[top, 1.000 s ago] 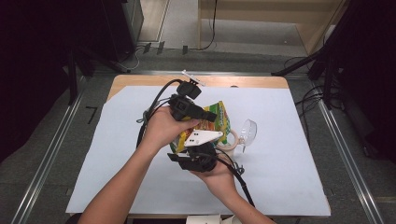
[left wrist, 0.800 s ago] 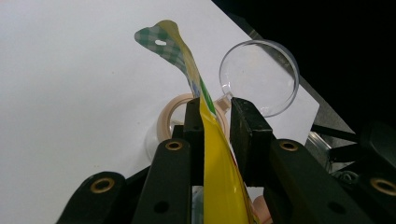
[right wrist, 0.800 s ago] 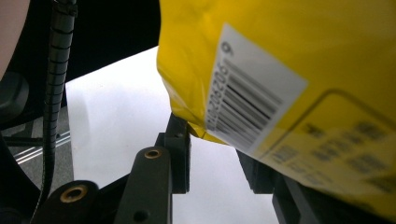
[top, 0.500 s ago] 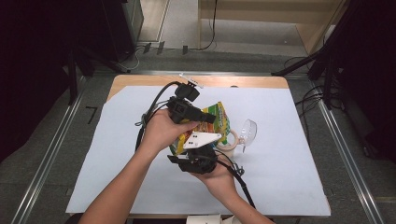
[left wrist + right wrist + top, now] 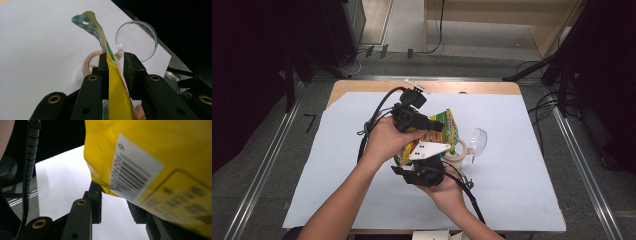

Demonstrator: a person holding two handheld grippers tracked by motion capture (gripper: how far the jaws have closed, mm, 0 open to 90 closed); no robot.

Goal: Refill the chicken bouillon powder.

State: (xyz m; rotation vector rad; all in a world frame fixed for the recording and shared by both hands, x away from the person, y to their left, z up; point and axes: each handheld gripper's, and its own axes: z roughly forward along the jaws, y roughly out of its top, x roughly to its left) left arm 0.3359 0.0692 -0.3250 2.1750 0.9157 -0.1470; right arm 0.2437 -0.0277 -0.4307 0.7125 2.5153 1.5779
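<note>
While both hands meet at the centre of the high view, the yellow snack pouch [image 5: 447, 131] hangs between them above the white sheet [image 5: 522, 165]. Seen along the left gripper [image 5: 117, 62], its jaws stand narrow around the pouch's thin edge; whether both pads press it I cannot tell. Beyond lie a roll of tape [image 5: 90, 61] and a clear plastic wine glass [image 5: 136, 40], upper right. At lower centre the right gripper [image 5: 113, 203] has the pouch's bottom corner between its jaws, apparently clamped on it.
</note>
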